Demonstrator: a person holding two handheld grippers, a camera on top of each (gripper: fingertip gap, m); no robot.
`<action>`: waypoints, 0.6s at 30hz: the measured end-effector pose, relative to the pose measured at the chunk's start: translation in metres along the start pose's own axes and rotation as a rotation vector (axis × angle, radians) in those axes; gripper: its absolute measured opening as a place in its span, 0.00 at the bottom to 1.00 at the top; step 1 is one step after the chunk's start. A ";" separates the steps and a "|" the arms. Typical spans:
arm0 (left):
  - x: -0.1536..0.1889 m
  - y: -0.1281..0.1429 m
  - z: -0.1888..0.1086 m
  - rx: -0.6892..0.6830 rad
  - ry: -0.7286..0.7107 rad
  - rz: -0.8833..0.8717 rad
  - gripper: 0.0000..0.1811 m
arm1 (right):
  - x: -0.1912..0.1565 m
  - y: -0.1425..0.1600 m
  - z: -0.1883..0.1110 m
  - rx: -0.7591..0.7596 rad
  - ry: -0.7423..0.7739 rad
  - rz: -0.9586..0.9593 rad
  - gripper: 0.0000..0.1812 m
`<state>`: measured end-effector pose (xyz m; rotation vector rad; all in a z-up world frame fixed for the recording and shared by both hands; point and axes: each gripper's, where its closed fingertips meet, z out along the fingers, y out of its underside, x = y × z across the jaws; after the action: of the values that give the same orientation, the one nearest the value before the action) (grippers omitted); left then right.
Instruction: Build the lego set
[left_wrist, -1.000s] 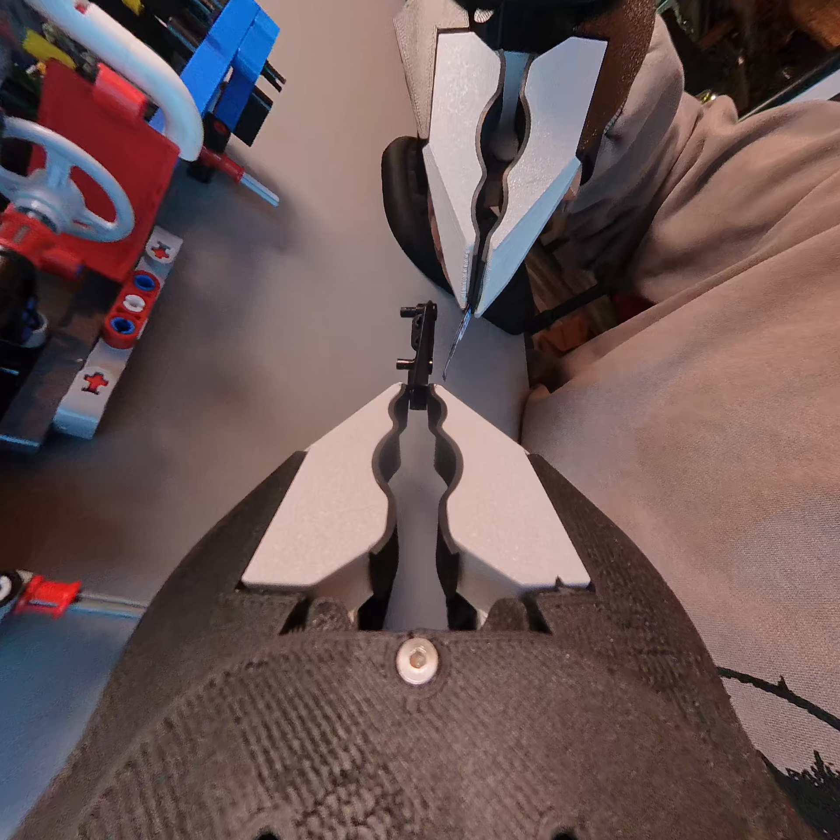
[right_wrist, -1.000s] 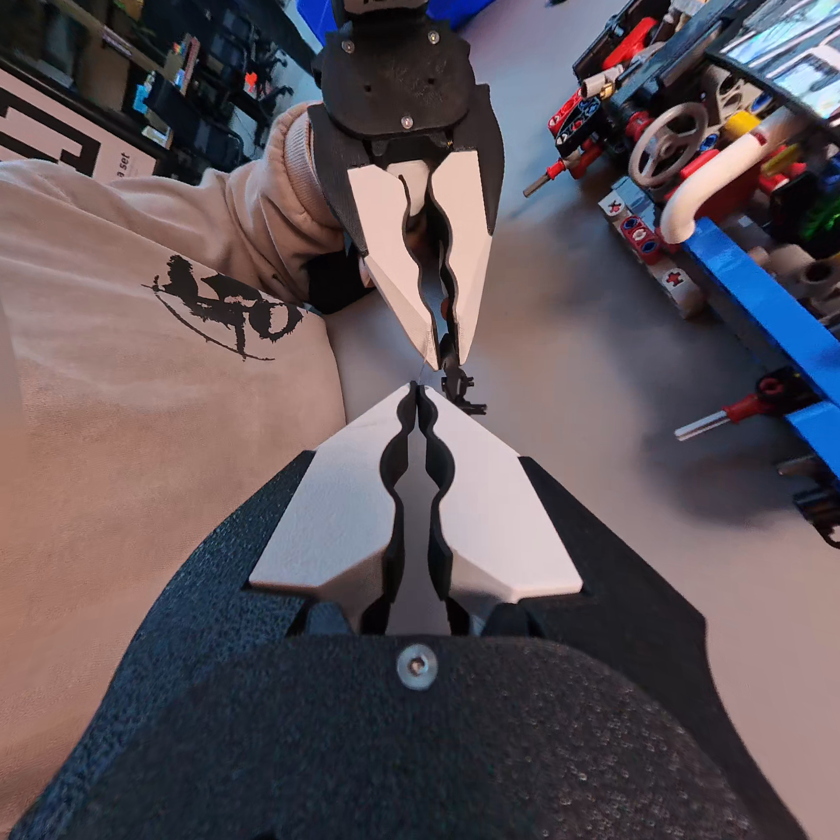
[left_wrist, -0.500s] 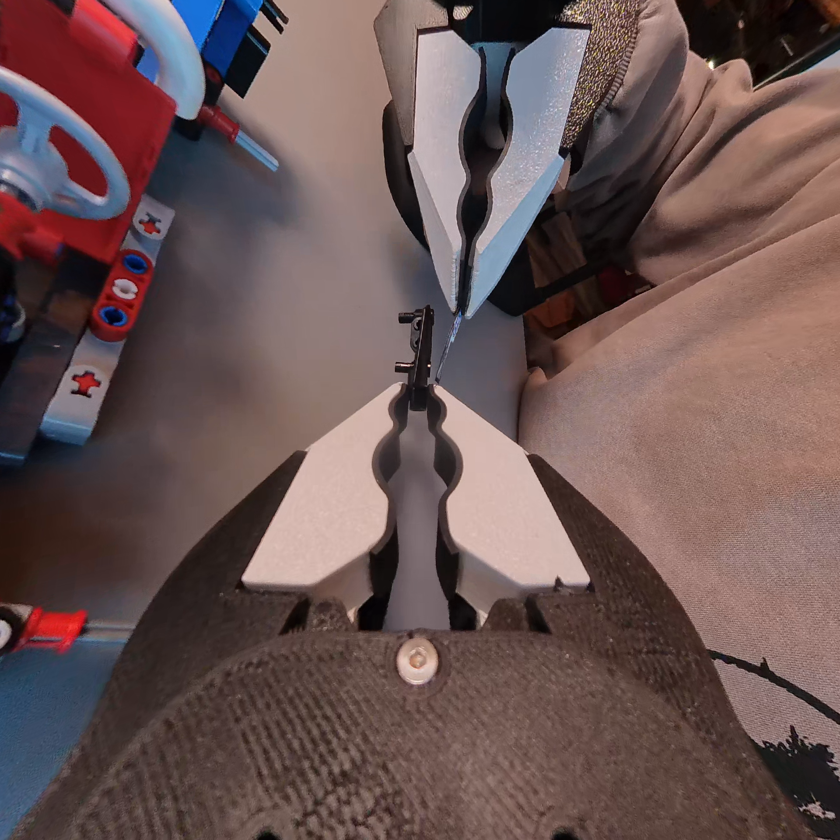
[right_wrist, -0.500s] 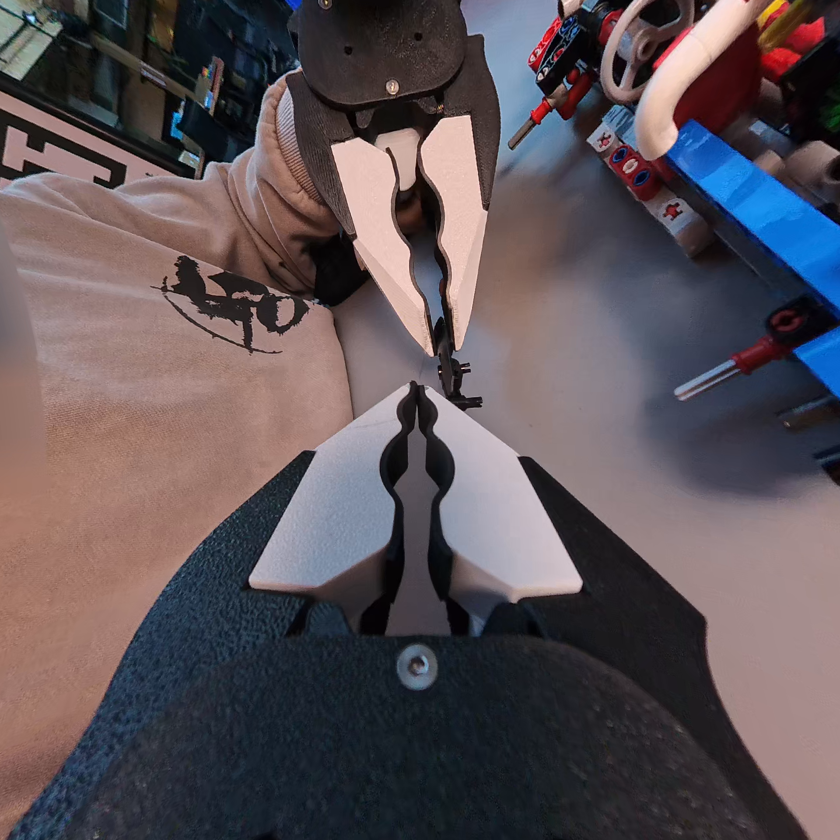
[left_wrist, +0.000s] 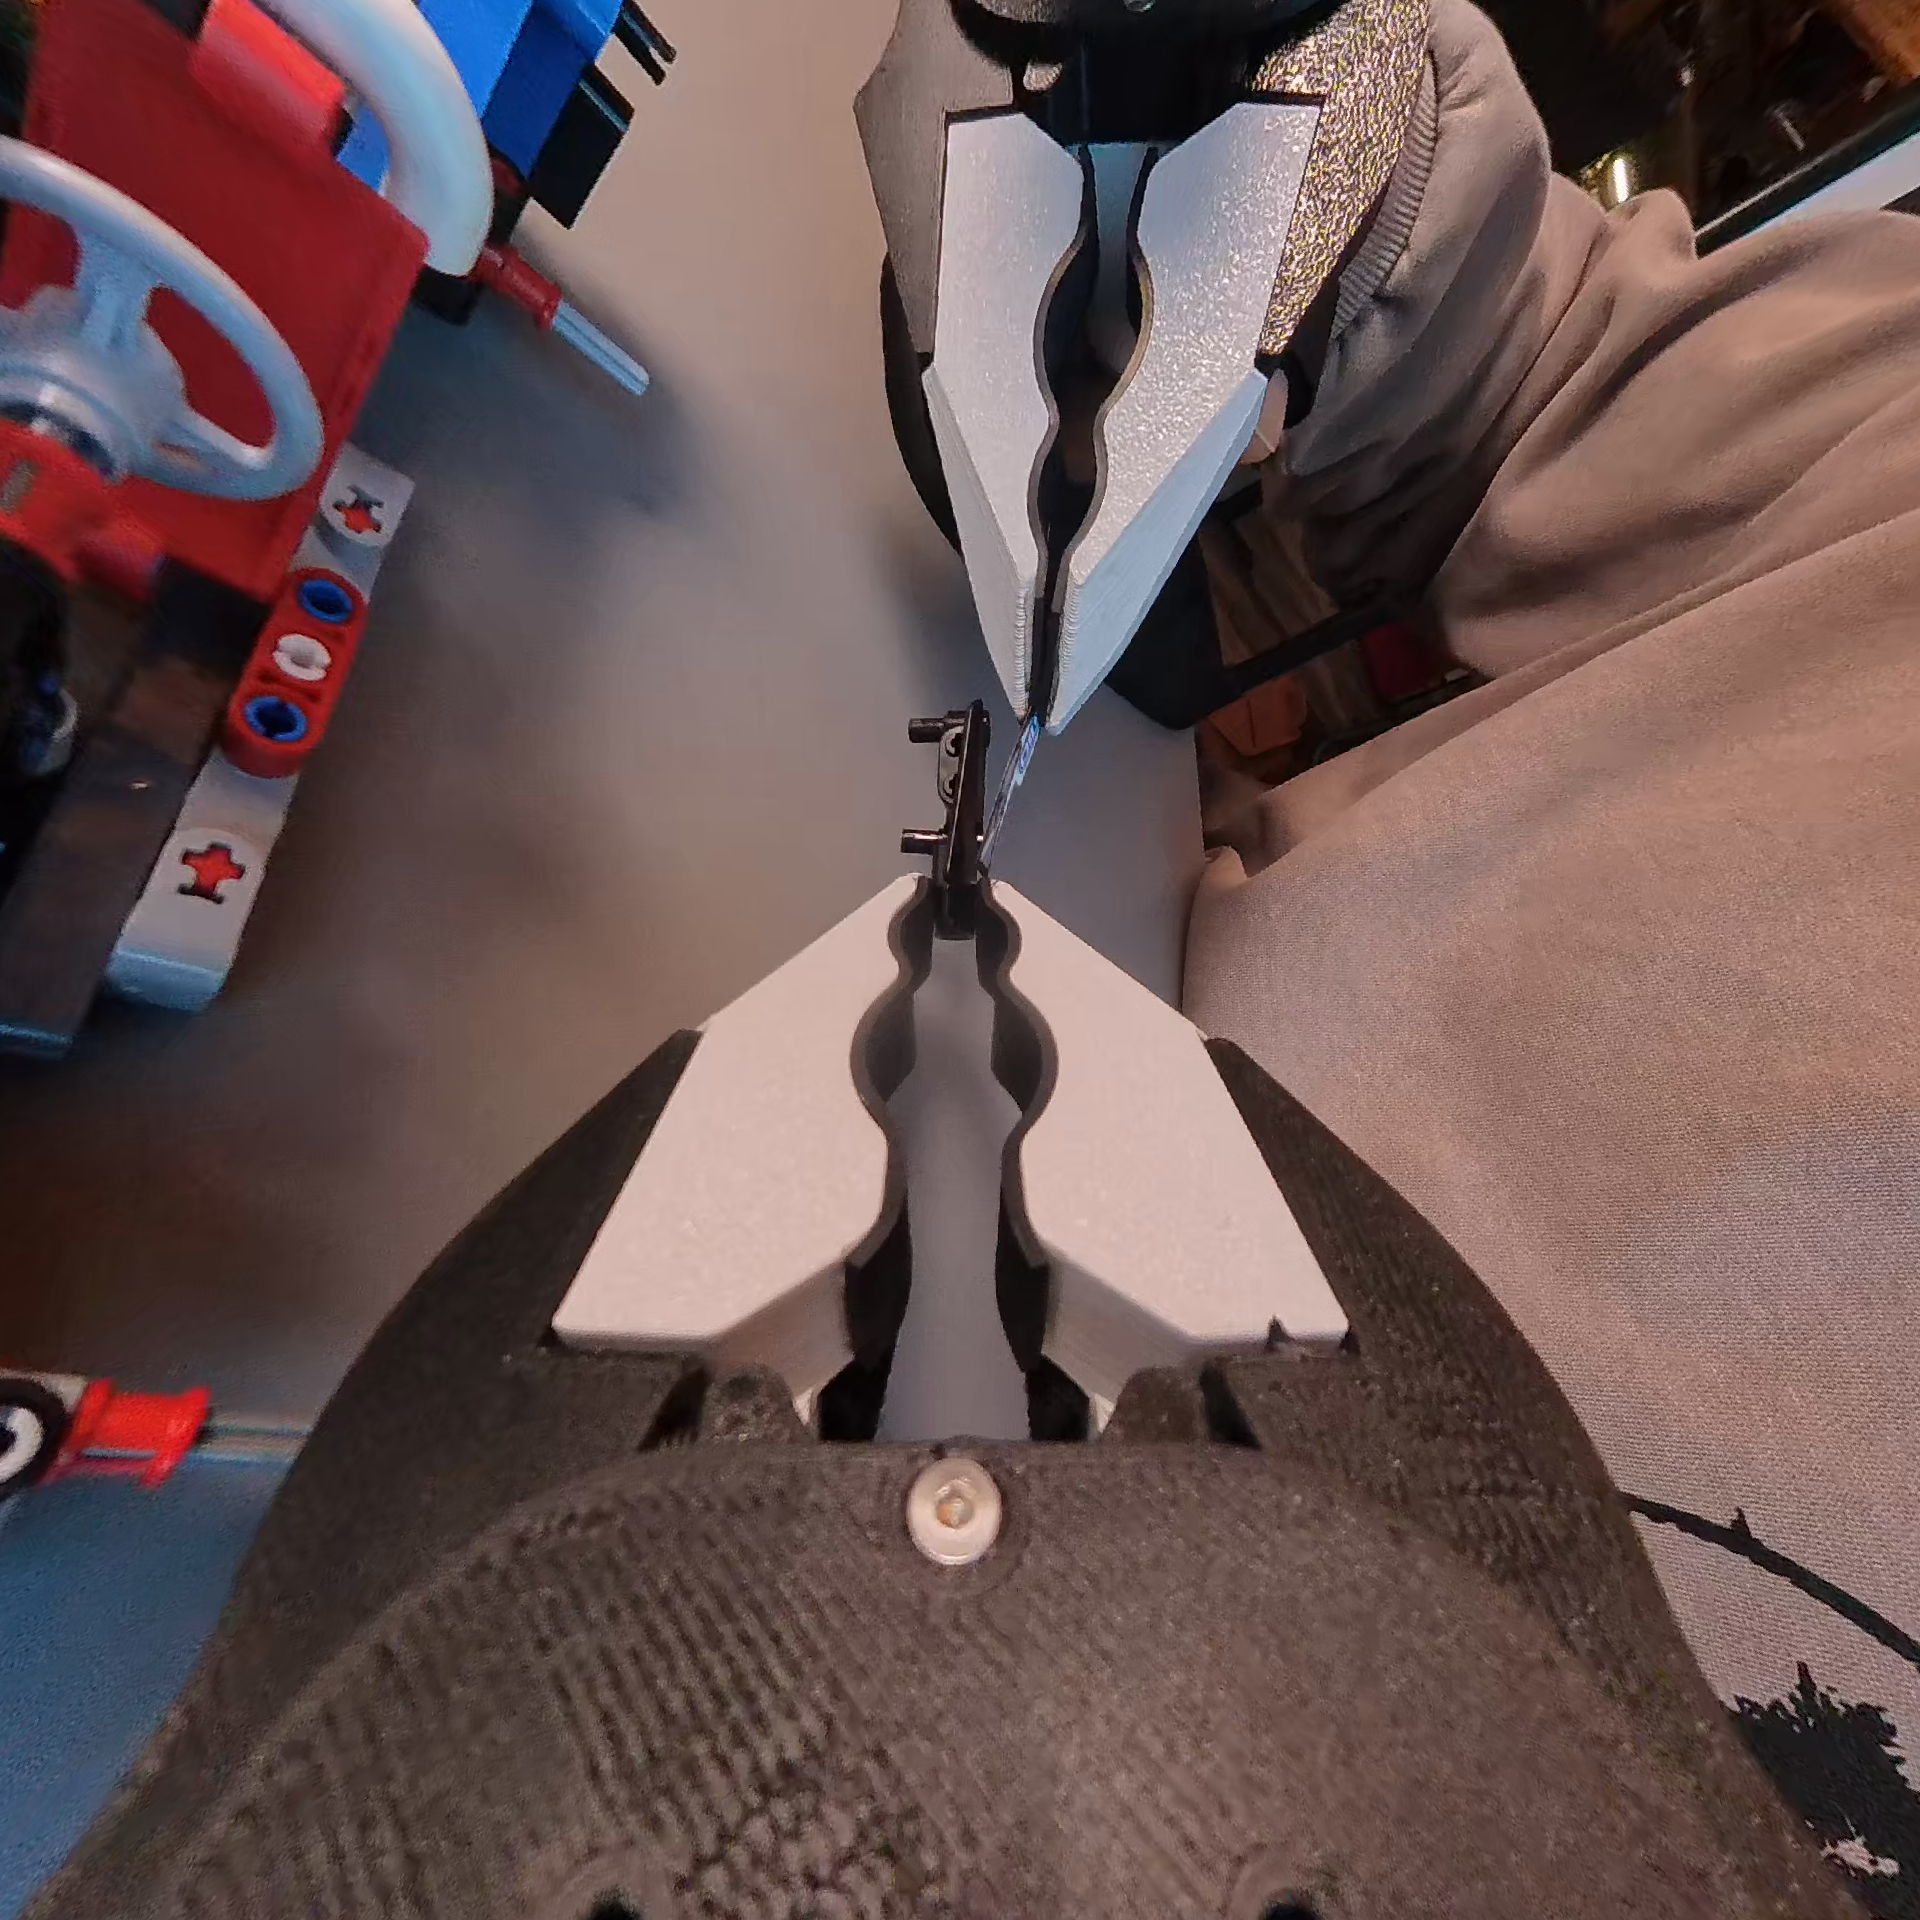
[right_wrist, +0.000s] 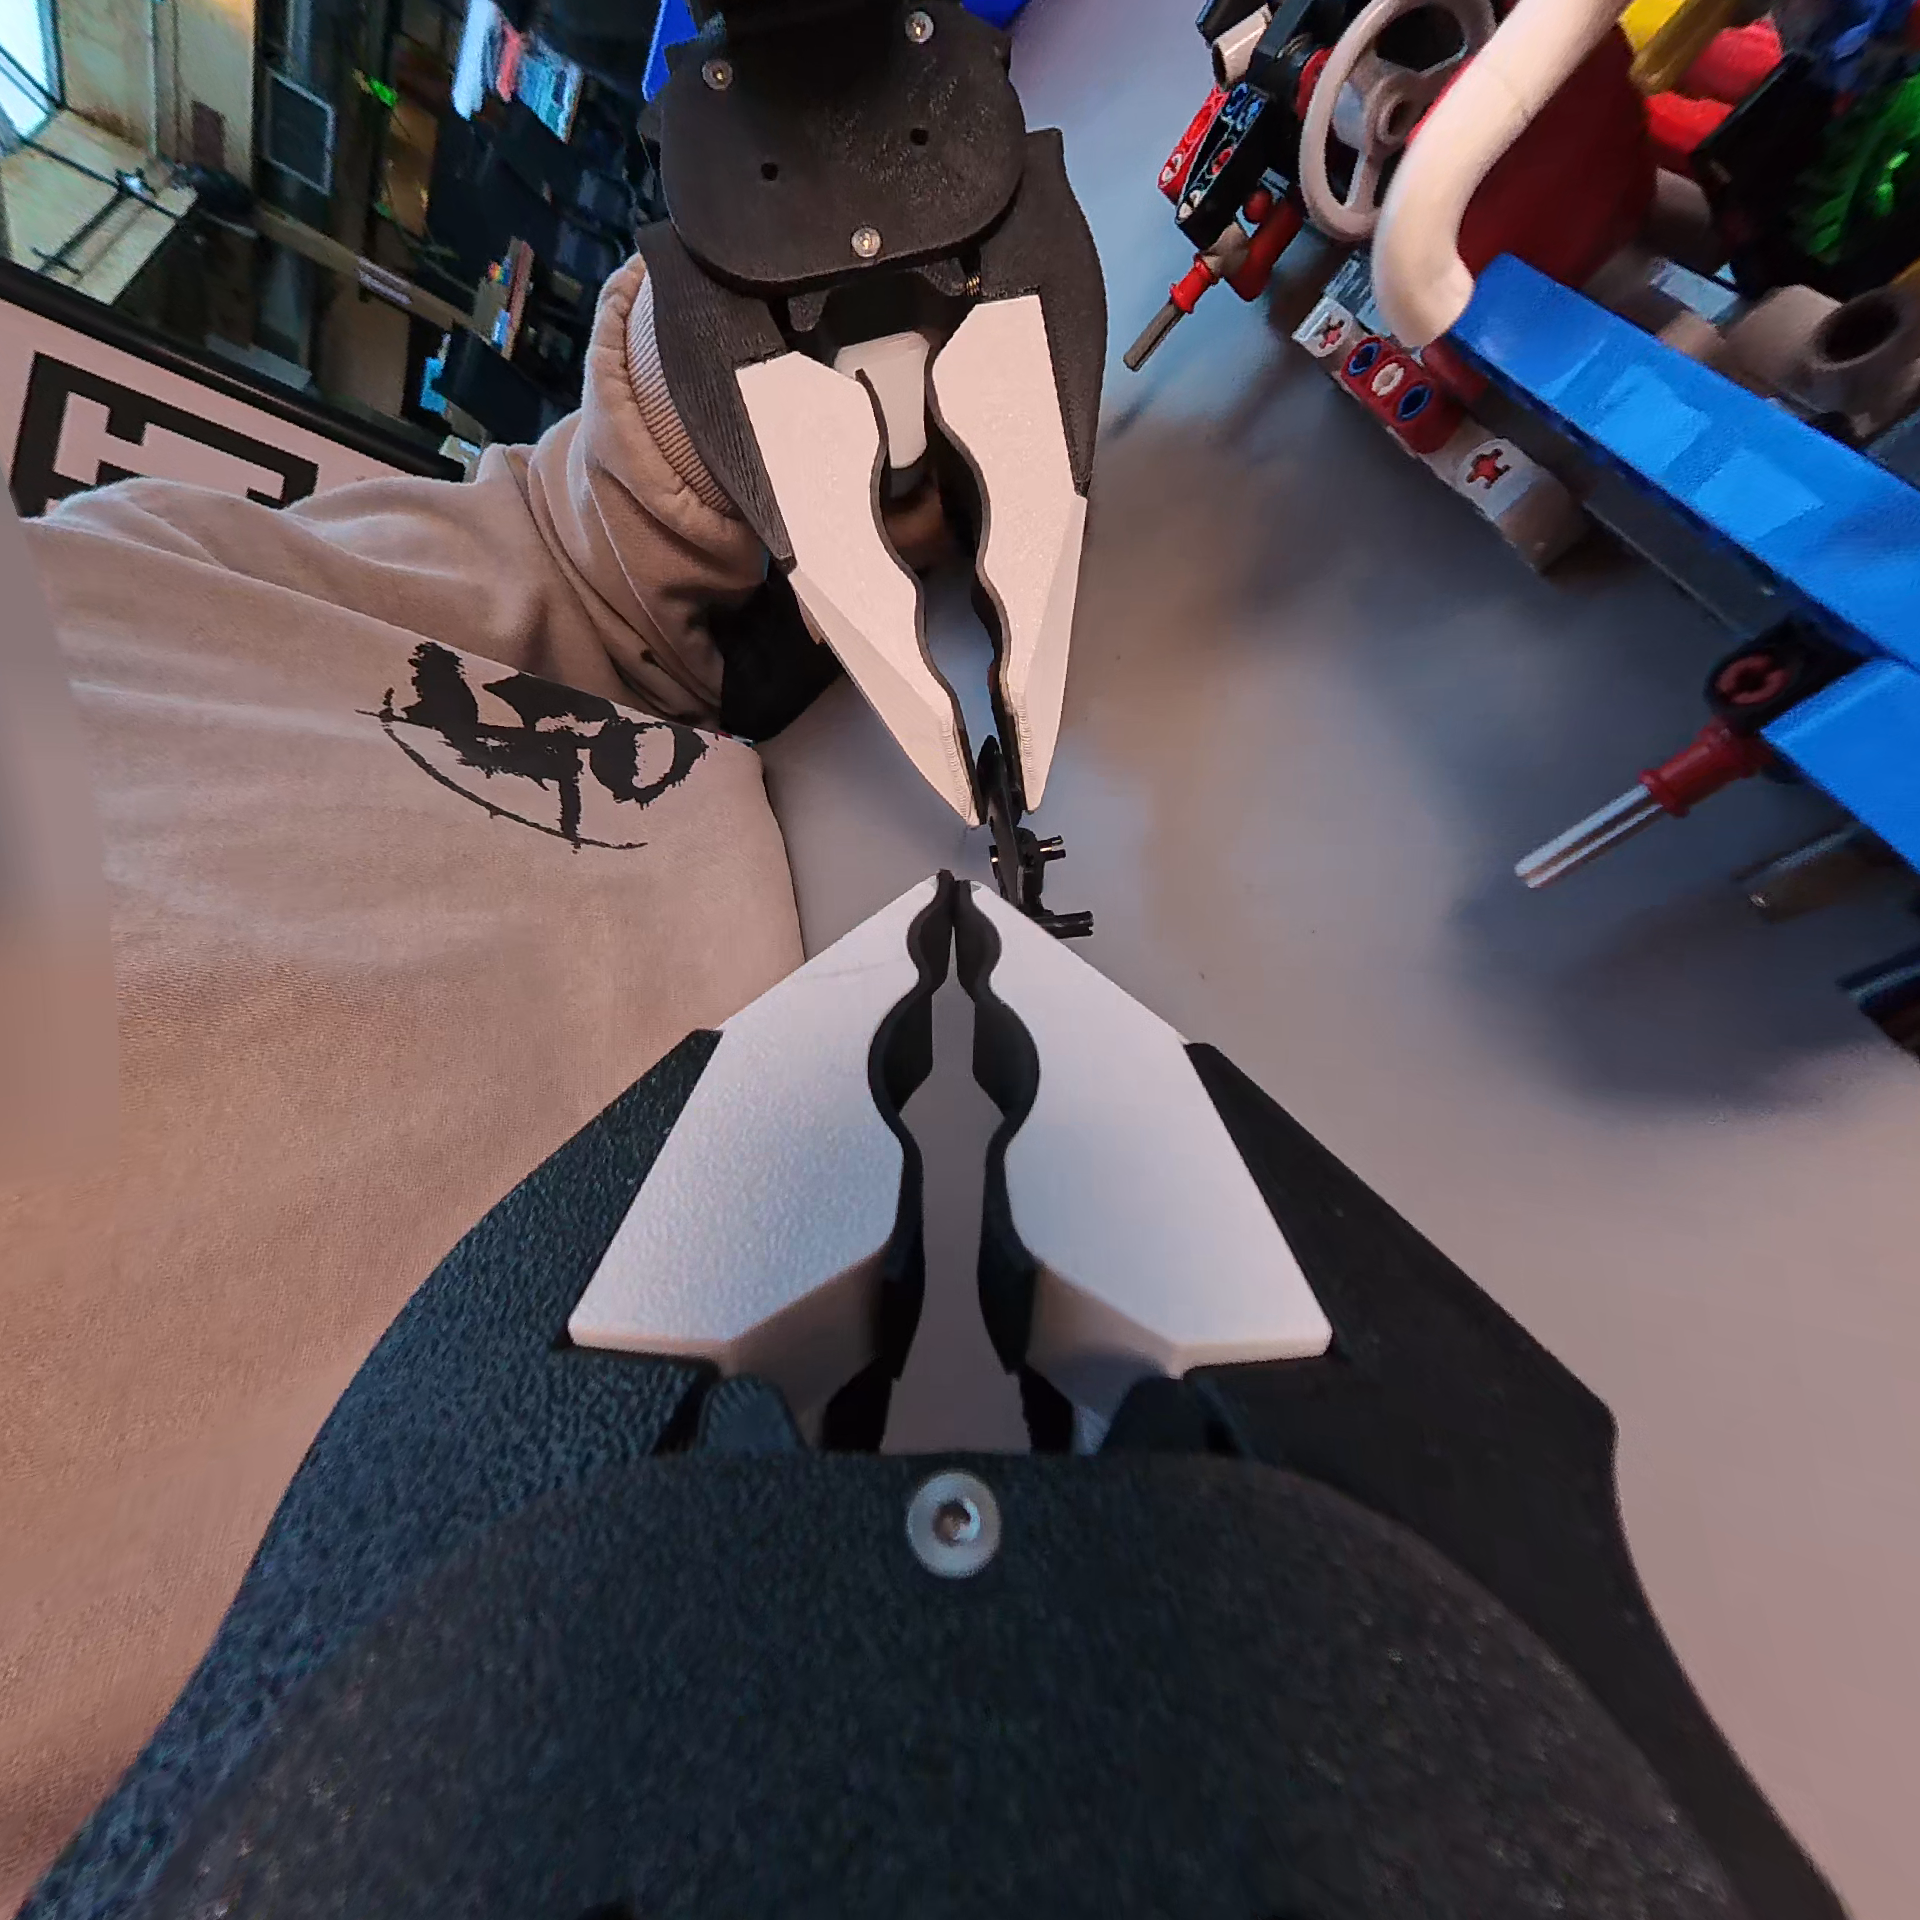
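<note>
The black piece (left_wrist: 958, 805), pinched at its near end by the left gripper (left_wrist: 956, 894), runs lengthwise toward the right gripper (left_wrist: 1039, 717), 2 pegs pointing left, while that gripper, now closer than earlier, clamps a thin strip (left_wrist: 1013, 774) against it above the tabletop (left_wrist: 644, 831).
</note>
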<state>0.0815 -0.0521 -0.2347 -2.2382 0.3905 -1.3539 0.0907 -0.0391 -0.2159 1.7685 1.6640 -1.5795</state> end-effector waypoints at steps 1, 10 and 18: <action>0.000 0.000 0.000 0.001 0.002 -0.002 0.03 | 0.001 0.000 0.000 0.005 0.002 0.004 0.00; 0.000 -0.001 0.000 0.005 0.005 -0.008 0.03 | 0.001 0.001 0.001 0.013 0.001 0.008 0.00; 0.000 0.000 0.000 0.003 0.006 -0.006 0.03 | -0.003 0.000 0.002 0.014 -0.020 0.000 0.00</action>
<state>0.0814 -0.0519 -0.2342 -2.2351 0.3843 -1.3629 0.0902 -0.0423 -0.2137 1.7533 1.6481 -1.6075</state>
